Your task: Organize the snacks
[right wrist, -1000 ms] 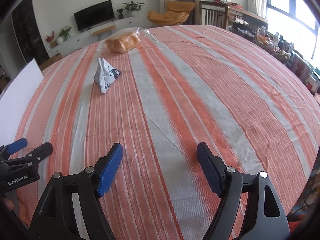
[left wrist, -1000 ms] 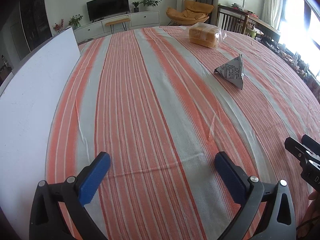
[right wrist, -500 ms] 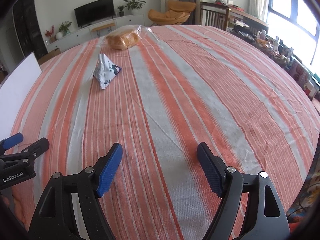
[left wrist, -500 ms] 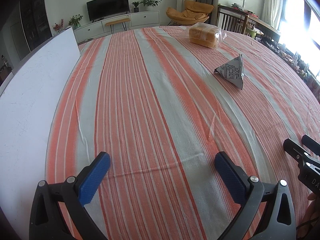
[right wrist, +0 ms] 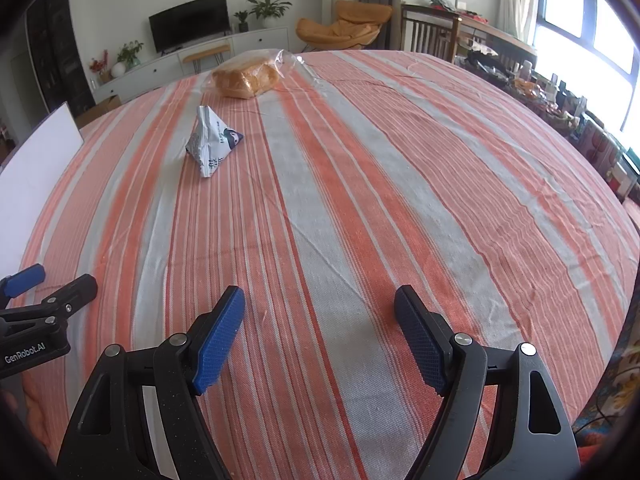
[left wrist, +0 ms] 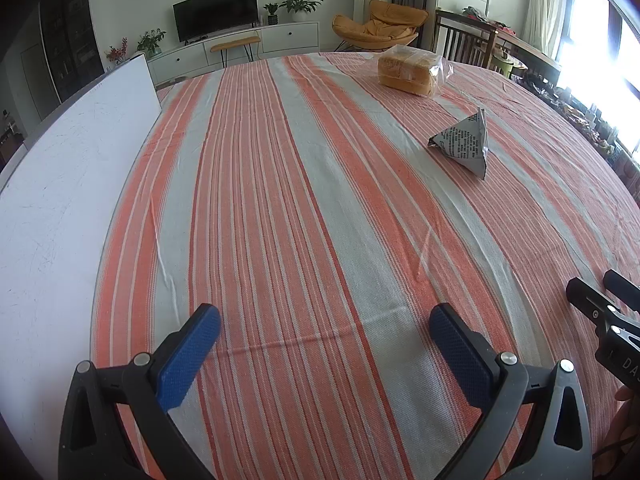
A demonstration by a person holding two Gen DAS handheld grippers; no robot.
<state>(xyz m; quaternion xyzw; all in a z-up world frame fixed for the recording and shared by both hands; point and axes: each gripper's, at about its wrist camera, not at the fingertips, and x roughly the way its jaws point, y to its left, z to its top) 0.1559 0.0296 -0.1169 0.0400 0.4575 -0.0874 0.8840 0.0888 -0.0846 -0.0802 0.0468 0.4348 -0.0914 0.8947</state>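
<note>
The orange-striped tablecloth (left wrist: 304, 208) is being crossed by both tools; a white board (left wrist: 60, 184) is lying at nine o'clock; a loaf is being held inside a clear bread bag (right wrist: 246, 76) at twelve o'clock; a triangular snack packet (right wrist: 210, 144) is sitting just nearer, at eleven; the left gripper (left wrist: 325, 324) and right gripper (right wrist: 320, 312) are being kept spread wide, nothing pinched.

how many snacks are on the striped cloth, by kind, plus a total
bagged bread loaf: 1
triangular snack packet: 1
total: 2
Both lie on the striped tablecloth, apart from each other, the loaf farther from the grippers; neither the left gripper nor the right gripper holds anything.
</note>
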